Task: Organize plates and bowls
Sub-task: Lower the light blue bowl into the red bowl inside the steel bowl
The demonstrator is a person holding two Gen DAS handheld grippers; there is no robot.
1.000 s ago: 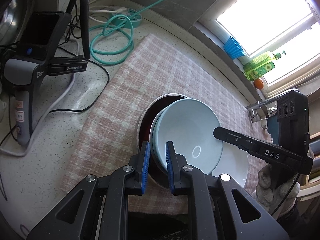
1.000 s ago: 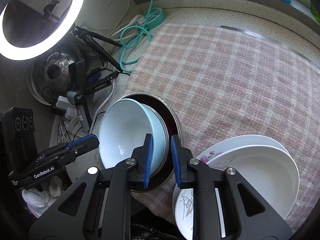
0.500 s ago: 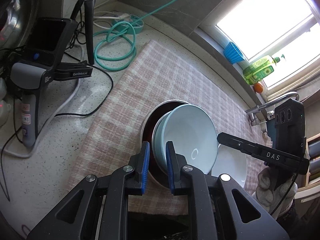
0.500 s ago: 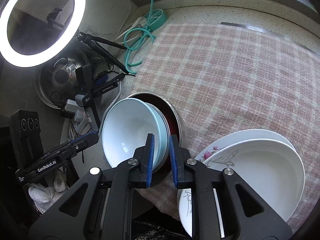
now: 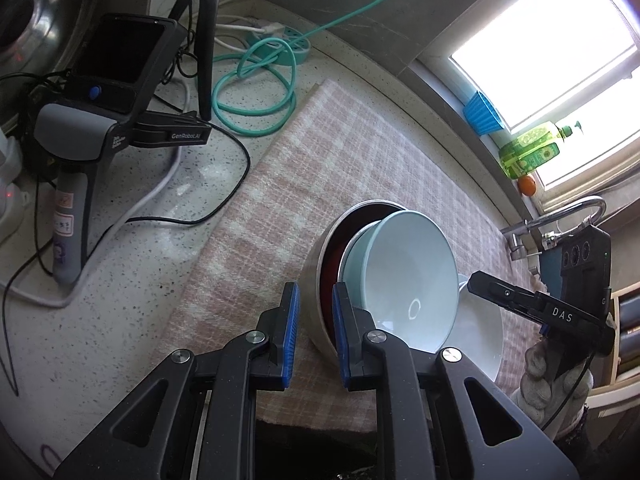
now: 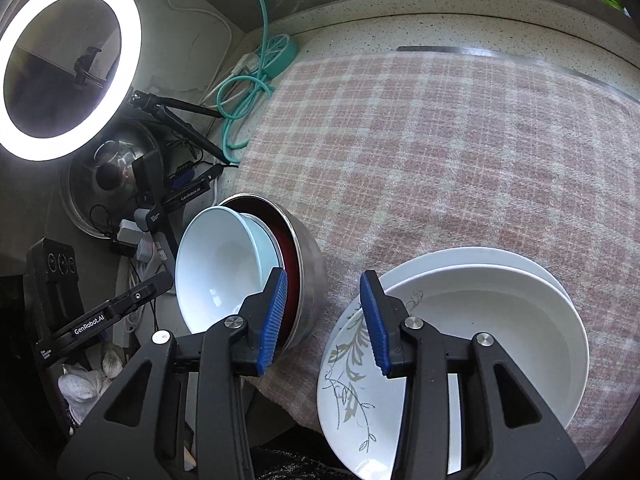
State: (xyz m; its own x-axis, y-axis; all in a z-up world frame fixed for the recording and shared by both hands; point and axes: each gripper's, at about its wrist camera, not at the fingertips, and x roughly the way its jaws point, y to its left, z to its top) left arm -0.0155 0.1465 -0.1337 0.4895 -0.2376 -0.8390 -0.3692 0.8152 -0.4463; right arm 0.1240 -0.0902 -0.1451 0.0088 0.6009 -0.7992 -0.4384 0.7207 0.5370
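A steel bowl with a dark red inside (image 5: 320,320) (image 6: 308,264) is tipped on its side over the near edge of the checked cloth (image 5: 352,168). Pale blue bowls (image 5: 408,280) (image 6: 220,272) are nested in it. My left gripper (image 5: 314,312) is shut on the steel bowl's rim, one pad outside and one inside. My right gripper (image 6: 322,304) is open, just right of the steel bowl and holding nothing. A white bowl (image 6: 492,328) sits on a floral plate (image 6: 352,392) to its right.
A teal cable coil (image 5: 256,92) and power strip (image 6: 276,56) lie at the cloth's far left corner. A spare gripper on a stand (image 5: 92,132), a ring light (image 6: 64,72) and a steel lid (image 6: 104,176) crowd the left. A tap (image 5: 560,216) and soap bottle (image 5: 532,152) stand right.
My right gripper has opened and let go of the bowl rim. The steel bowl with the blue bowls has tipped further onto its side in my left gripper. Both cameras have pulled back.
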